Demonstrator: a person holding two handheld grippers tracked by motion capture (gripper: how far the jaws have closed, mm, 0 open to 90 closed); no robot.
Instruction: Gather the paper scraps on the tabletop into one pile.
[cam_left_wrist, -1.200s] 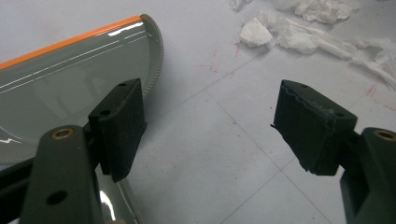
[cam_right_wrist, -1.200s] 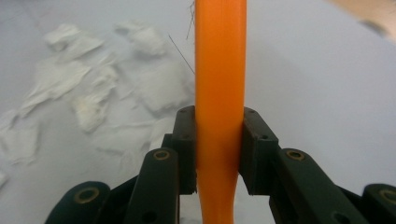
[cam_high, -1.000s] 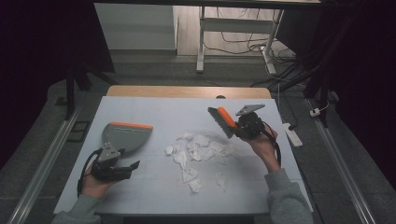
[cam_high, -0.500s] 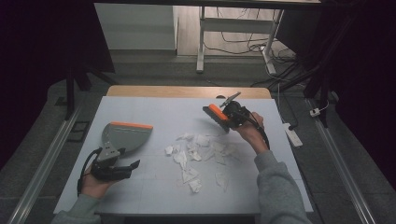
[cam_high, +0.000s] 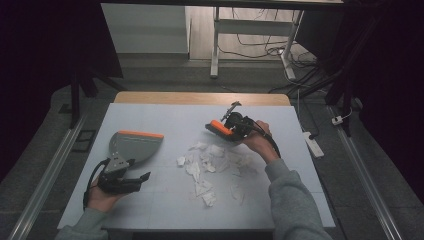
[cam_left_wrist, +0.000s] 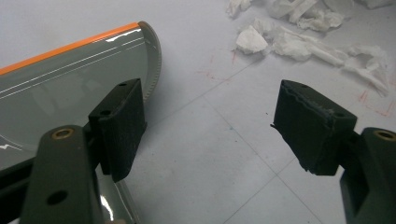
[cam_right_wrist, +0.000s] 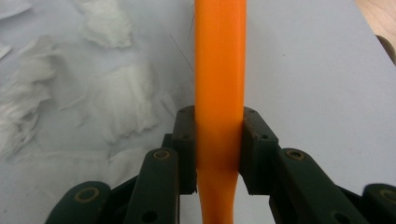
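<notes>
Right gripper view gives us the grip up close: the right gripper (cam_right_wrist: 219, 140) has its fingers (cam_right_wrist: 187, 140) pinching the orange brush handle (cam_right_wrist: 219, 70), one pad on each flank, the handle running straight up between them. From the high view, the brush (cam_high: 220, 129) hangs above the far edge of the paper scraps (cam_high: 210, 165), which lie scattered across the middle of the counter (cam_high: 150, 120). Over on the left, the left gripper (cam_high: 131, 180) rests low on the counter, and the left gripper view shows its fingers (cam_left_wrist: 119, 126) spread apart with nothing between them. The grey dustpan (cam_high: 132, 147) with its orange lip lies just beside them, its rim close to one pad, though I cannot tell whether they touch.

By my reading this is the start of a sweep. To do it well, the brush should drop behind the farthest scraps and drag in short, low strokes toward the dustpan, gathering the outliers first. That pinch is narrow, so pressing hard could twist the handle. The left fingers should close on the dustpan and tip its lip flat to the counter.
</notes>
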